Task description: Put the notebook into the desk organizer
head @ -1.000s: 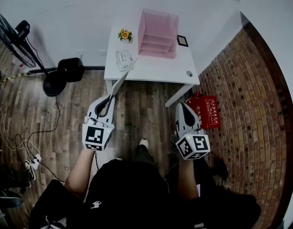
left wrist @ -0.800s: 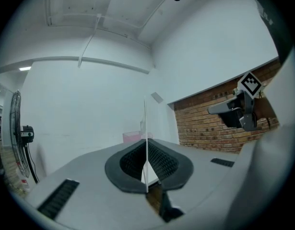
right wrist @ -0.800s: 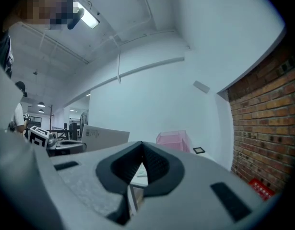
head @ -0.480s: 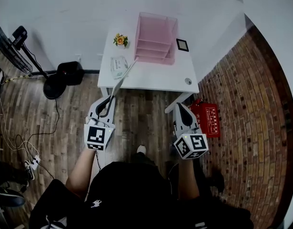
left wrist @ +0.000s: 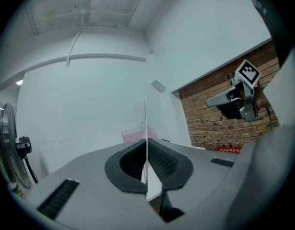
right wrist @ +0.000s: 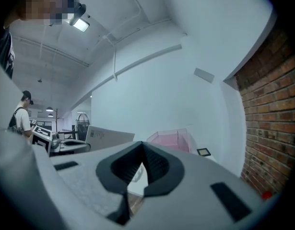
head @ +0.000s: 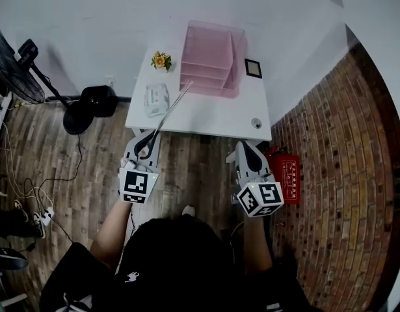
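My left gripper (head: 147, 138) is shut on the notebook (head: 172, 108), a thin white book held edge-on that slants up over the front edge of the white desk (head: 213, 117). In the left gripper view the notebook (left wrist: 146, 123) is a narrow upright line pinched between the dark pads. The pink desk organizer (head: 210, 58) stands at the back of the desk, beyond the notebook's tip; it also shows small in the left gripper view (left wrist: 135, 135) and right gripper view (right wrist: 171, 139). My right gripper (head: 244, 148) hangs by the desk's front right corner, shut with nothing in it.
On the desk are a small flower pot (head: 162, 60), a white packet (head: 156, 100), a black framed square (head: 253, 68) and a small round object (head: 255, 123). A fan (head: 19, 67) and cables (head: 32, 197) are left; a red box (head: 288, 171) lies right on the brick floor.
The desk has come closer as the person stepped forward. Both grippers now reach its front edge, and the notebook's tip lies over the desk top. The grip is unchanged.
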`<state>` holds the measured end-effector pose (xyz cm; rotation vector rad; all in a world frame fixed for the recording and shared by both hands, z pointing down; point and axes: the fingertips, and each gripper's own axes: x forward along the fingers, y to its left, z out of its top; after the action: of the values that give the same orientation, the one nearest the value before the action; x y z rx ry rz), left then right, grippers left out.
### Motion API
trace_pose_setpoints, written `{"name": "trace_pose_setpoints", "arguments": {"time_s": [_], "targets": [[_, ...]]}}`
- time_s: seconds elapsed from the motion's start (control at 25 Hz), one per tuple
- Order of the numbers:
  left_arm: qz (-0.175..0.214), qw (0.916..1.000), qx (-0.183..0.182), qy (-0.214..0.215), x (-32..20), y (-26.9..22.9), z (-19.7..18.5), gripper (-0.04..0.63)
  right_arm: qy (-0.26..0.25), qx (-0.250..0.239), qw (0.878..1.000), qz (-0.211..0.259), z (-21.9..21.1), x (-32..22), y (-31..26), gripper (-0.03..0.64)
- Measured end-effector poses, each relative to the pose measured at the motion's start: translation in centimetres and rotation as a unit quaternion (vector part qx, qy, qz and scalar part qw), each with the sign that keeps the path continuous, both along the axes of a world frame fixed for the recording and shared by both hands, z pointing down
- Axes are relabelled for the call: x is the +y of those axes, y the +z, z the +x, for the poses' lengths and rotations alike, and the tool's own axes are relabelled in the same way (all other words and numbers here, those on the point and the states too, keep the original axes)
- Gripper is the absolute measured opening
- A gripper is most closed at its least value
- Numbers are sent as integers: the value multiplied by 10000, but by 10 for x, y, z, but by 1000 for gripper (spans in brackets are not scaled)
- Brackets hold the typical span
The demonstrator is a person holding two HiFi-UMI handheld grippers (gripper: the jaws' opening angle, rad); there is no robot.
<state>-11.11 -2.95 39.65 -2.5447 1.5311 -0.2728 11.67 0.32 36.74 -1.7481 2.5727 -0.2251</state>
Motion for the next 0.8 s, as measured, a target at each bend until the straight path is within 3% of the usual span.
{"name": "trace_pose_setpoints", "arguments": {"time_s": [0.4,0.6,0.8], "targets": [[6,9987,-499,-100,-31,16,64,11,-247,-148,9995,-86,54,-37,19,2],[-80,9980,-621,-101,-41,25,83,11,-266,-213,9993,-151,71,-46,29,2],[-3,9949,-1003,-132,-58,34,90,11,-286,-239,9990,-254,73,-58,38,2]]}}
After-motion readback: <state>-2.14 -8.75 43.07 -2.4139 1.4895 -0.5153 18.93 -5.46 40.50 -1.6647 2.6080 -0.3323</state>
